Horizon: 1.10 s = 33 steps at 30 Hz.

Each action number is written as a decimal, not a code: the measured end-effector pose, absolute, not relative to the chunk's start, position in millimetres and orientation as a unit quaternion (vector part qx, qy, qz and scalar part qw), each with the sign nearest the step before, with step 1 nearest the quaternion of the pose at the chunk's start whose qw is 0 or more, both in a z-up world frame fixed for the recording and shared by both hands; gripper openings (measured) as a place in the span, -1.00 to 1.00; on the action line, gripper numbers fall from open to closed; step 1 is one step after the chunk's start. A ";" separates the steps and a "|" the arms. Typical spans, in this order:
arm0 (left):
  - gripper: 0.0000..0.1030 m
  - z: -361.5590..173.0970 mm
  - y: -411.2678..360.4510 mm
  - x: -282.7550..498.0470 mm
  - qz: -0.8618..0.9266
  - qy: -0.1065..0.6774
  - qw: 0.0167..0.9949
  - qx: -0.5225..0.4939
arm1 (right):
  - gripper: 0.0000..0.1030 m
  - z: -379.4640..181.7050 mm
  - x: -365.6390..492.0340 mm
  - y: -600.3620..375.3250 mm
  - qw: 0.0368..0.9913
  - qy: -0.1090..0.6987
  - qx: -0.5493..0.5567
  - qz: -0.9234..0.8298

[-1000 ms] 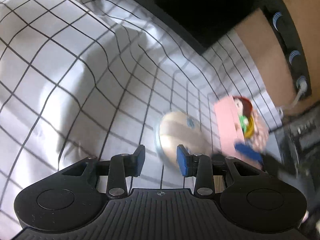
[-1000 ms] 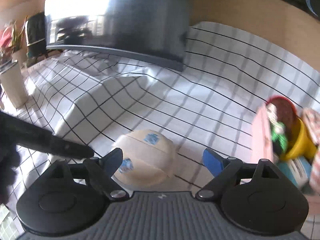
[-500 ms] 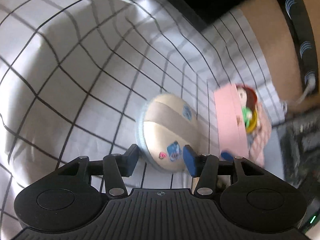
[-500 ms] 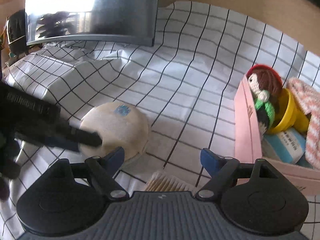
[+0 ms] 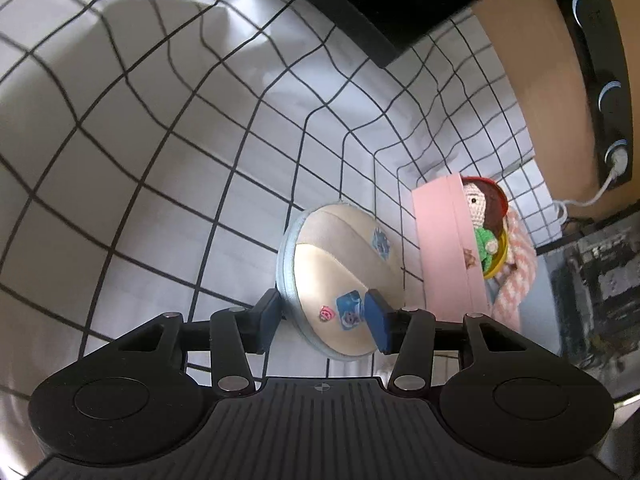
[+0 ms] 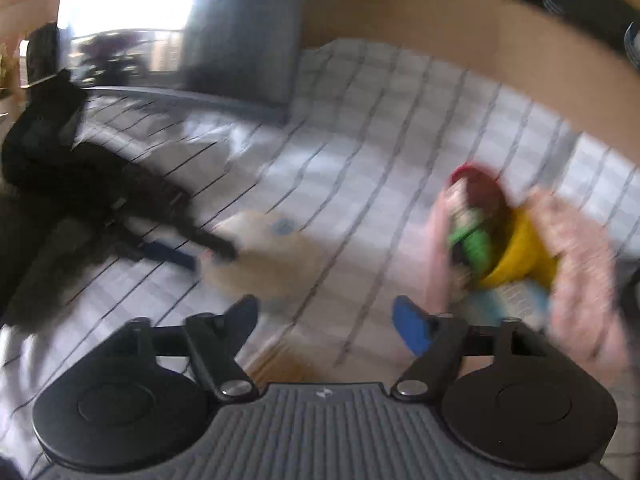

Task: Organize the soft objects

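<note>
Clamped in my left gripper (image 5: 324, 314), the round cream padded pouch with stickers (image 5: 340, 280) awaits a lift into the pink box (image 5: 444, 240); right gripper (image 6: 324, 322) wide, empty.

Left fingers (image 5: 268, 320) clamped, right fingers (image 6: 412, 328) spread.

The place looks like a room in a home. A white cloth with a black grid (image 5: 168, 168) covers the surface and lies in folds. At the right of the frame a pink box (image 5: 444, 240) holds a crocheted doll (image 5: 480, 208) and a knitted cloth (image 5: 516, 264). In the upper part stands a dark screen (image 6: 240, 28), with a wooden wall (image 5: 520, 52) behind.
</note>
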<state>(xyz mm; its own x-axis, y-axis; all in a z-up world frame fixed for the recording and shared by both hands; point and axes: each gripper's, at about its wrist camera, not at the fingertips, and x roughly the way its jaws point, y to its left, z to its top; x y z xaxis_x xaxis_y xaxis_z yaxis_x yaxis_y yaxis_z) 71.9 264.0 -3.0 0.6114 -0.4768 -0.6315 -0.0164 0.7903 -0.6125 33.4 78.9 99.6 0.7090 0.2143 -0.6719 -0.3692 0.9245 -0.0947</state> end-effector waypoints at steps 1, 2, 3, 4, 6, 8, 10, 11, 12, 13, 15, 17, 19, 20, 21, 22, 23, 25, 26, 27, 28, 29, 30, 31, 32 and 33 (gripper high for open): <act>0.01 -1.5 261.4 71.0 -0.134 0.419 0.852 -0.283 | -0.27 105.9 40.1 80.2 0.921 0.342 -0.123 0.144; 0.02 -0.5 259.9 70.6 -0.132 0.418 0.855 -0.277 | -0.27 109.7 49.5 83.2 0.919 0.343 -0.135 0.136; 0.02 0.5 258.6 70.0 -0.131 0.418 0.857 -0.272 | -0.27 112.3 61.9 87.4 0.917 0.348 -0.145 0.131; 0.02 1.2 257.4 69.2 -0.129 0.419 0.858 -0.268 | -0.28 114.1 77.0 92.3 0.914 0.354 -0.153 0.128; 0.03 2.1 256.3 68.6 -0.129 0.417 0.861 -0.261 | -0.28 112.2 111.1 105.1 0.903 0.373 -0.172 0.126; 0.03 3.0 255.3 68.7 -0.131 0.415 0.864 -0.253 | -0.28 103.2 144.3 116.9 0.893 0.390 -0.190 0.121; 0.04 4.0 255.9 69.9 -0.129 0.413 0.866 -0.249 | -0.29 89.8 170.4 124.6 0.881 0.416 -0.192 0.116; 0.04 4.8 257.4 70.4 -0.128 0.410 0.868 -0.248 | -0.31 82.3 182.4 127.4 0.873 0.432 -0.190 0.119; 0.02 5.5 260.5 71.4 -0.127 0.406 0.870 -0.250 | -0.40 76.5 187.8 129.2 0.867 0.444 -0.187 0.126; 0.00 5.8 264.2 72.7 -0.125 0.402 0.871 -0.252 | -0.61 71.5 191.0 130.5 0.861 0.454 -0.184 0.136; 0.02 3.5 274.9 77.2 -0.127 0.394 0.871 -0.267 | -0.79 65.8 185.7 132.4 0.854 0.464 -0.174 0.160; 0.02 -4.4 286.7 84.1 -0.141 0.395 0.856 -0.302 | -0.93 63.6 174.3 134.9 0.850 0.463 -0.171 0.185; -0.01 -7.9 294.0 86.7 -0.152 0.397 0.844 -0.328 | -0.94 62.6 165.2 135.0 0.847 0.464 -0.166 0.200; -0.02 -7.4 294.8 86.2 -0.153 0.400 0.842 -0.329 | -0.94 61.9 161.1 134.8 0.849 0.461 -0.165 0.199; -0.02 -6.7 294.0 84.8 -0.152 0.403 0.840 -0.329 | -0.94 61.1 157.9 133.7 0.851 0.458 -0.161 0.198; -0.02 -5.9 293.2 83.2 -0.150 0.408 0.838 -0.330 | -0.94 61.0 155.5 131.5 0.853 0.458 -0.151 0.198; -0.02 -5.5 292.2 81.4 -0.148 0.413 0.835 -0.332 | -0.94 60.7 154.5 127.8 0.854 0.460 -0.138 0.200; 0.00 -5.1 289.8 78.4 -0.143 0.421 0.832 -0.333 | -0.94 61.2 153.0 121.7 0.854 0.466 -0.112 0.203; 0.00 -5.1 288.6 76.7 -0.145 0.424 0.830 -0.332 | -0.94 61.2 150.9 118.3 0.854 0.467 -0.102 0.207; 0.00 -5.5 287.7 74.7 -0.145 0.426 0.829 -0.332 | -0.94 60.8 149.0 115.6 0.854 0.466 -0.096 0.211; 0.00 -6.0 286.3 71.7 -0.145 0.426 0.829 -0.332 | -0.94 60.0 146.2 113.8 0.854 0.465 -0.092 0.214; 0.00 -6.3 284.8 69.0 -0.145 0.427 0.828 -0.333 | -0.94 59.1 143.0 111.4 0.854 0.464 -0.089 0.217; 0.00 -6.9 282.6 66.1 -0.145 0.427 0.827 -0.334 | -0.94 58.6 139.5 109.3 0.855 0.463 -0.086 0.218; 0.00 -7.1 280.4 63.3 -0.145 0.425 0.829 -0.334 | -0.94 59.0 135.5 107.4 0.856 0.461 -0.084 0.217; 0.00 -7.2 279.5 62.3 -0.146 0.426 0.829 -0.332 | -0.94 59.7 132.7 104.7 0.858 0.458 -0.082 0.216; -0.03 -7.2 279.3 61.5 -0.149 0.429 0.827 -0.332 | -0.94 59.8 130.2 102.9 0.860 0.455 -0.081 0.215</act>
